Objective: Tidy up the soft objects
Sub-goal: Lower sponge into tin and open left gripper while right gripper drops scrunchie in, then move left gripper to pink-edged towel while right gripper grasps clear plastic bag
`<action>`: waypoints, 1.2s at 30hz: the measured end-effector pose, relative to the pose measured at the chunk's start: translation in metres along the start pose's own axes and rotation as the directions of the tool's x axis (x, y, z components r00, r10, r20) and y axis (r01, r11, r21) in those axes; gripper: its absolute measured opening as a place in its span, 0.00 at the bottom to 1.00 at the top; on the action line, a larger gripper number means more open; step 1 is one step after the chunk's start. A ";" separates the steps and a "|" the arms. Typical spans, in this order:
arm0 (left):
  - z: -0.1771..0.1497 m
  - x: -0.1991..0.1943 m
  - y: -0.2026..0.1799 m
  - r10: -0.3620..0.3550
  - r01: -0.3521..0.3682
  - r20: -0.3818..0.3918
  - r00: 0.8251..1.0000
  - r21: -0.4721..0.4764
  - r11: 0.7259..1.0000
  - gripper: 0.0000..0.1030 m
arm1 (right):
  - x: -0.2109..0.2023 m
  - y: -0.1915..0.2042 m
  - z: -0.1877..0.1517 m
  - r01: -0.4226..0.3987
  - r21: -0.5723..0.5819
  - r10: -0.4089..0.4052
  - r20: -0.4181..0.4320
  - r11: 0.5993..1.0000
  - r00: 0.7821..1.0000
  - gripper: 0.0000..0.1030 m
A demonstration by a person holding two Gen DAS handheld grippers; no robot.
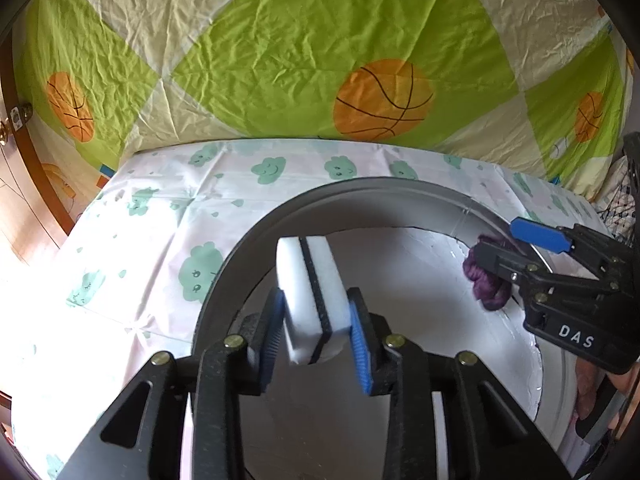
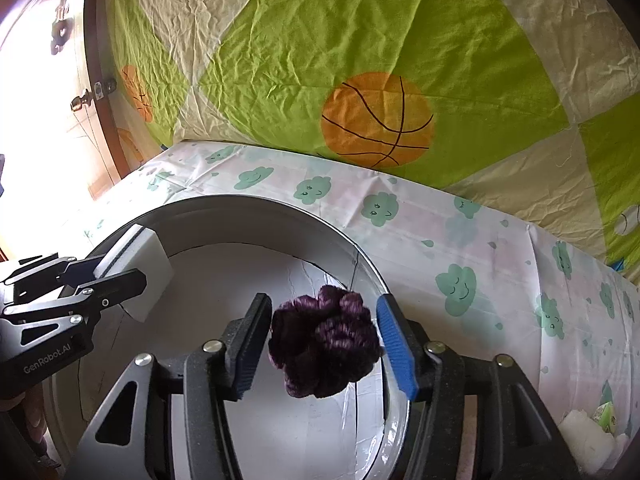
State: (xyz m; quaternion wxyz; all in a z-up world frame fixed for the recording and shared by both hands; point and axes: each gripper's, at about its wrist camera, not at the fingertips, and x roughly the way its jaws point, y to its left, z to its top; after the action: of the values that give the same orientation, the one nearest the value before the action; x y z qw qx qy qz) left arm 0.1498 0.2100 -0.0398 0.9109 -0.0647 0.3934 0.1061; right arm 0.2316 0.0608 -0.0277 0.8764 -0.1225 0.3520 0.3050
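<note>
My left gripper (image 1: 314, 320) is shut on a white sponge with a black middle layer (image 1: 310, 280), held over the round grey bin (image 1: 240, 248) with a white inside. My right gripper (image 2: 324, 336) holds a dark purple fluffy scrunchie (image 2: 324, 340) between its pads over the same bin (image 2: 280, 208). In the left wrist view the right gripper (image 1: 516, 244) comes in from the right with the scrunchie (image 1: 486, 280) at the bin's right rim. In the right wrist view the left gripper (image 2: 116, 276) comes in from the left with the sponge (image 2: 140, 256).
The bin stands on a white sheet with green cloud prints (image 1: 160, 216). A green and cream basketball-print cloth (image 1: 300, 40) hangs behind. A wooden door (image 2: 80, 92) is at the left. Some white and green items (image 2: 592, 428) lie at the lower right.
</note>
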 end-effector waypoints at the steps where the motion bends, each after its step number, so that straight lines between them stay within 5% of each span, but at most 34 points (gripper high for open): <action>1: 0.000 -0.001 0.000 0.007 -0.007 0.003 1.000 0.002 1.000 0.34 | -0.002 0.000 0.000 -0.008 0.004 0.008 0.008 1.000 1.000 0.61; 10: -0.009 -0.038 -0.011 0.026 -0.026 0.128 0.991 -0.003 1.000 0.71 | -0.049 0.000 -0.004 -0.023 0.011 0.022 0.102 1.000 0.995 0.67; 22: -0.083 -0.110 -0.079 -0.110 0.099 0.341 0.934 0.049 0.994 0.83 | -0.171 -0.065 -0.083 0.022 0.064 -0.037 0.248 0.998 0.968 0.72; 28: -0.117 -0.120 -0.144 -0.230 0.188 0.329 0.916 0.154 0.970 0.85 | -0.211 -0.108 -0.155 0.098 0.198 -0.155 0.298 0.975 0.942 0.75; 36: -0.127 -0.099 -0.210 -0.291 0.223 0.241 0.926 0.274 0.936 0.85 | -0.216 -0.140 -0.211 0.163 0.285 -0.238 0.251 0.945 0.938 0.75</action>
State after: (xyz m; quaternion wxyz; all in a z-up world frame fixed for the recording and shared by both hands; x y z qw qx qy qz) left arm 0.0454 -0.0330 -0.0469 0.9640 0.0108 0.2597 -0.0555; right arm 0.0821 -0.2366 -0.0313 0.9527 0.0026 0.2458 0.1787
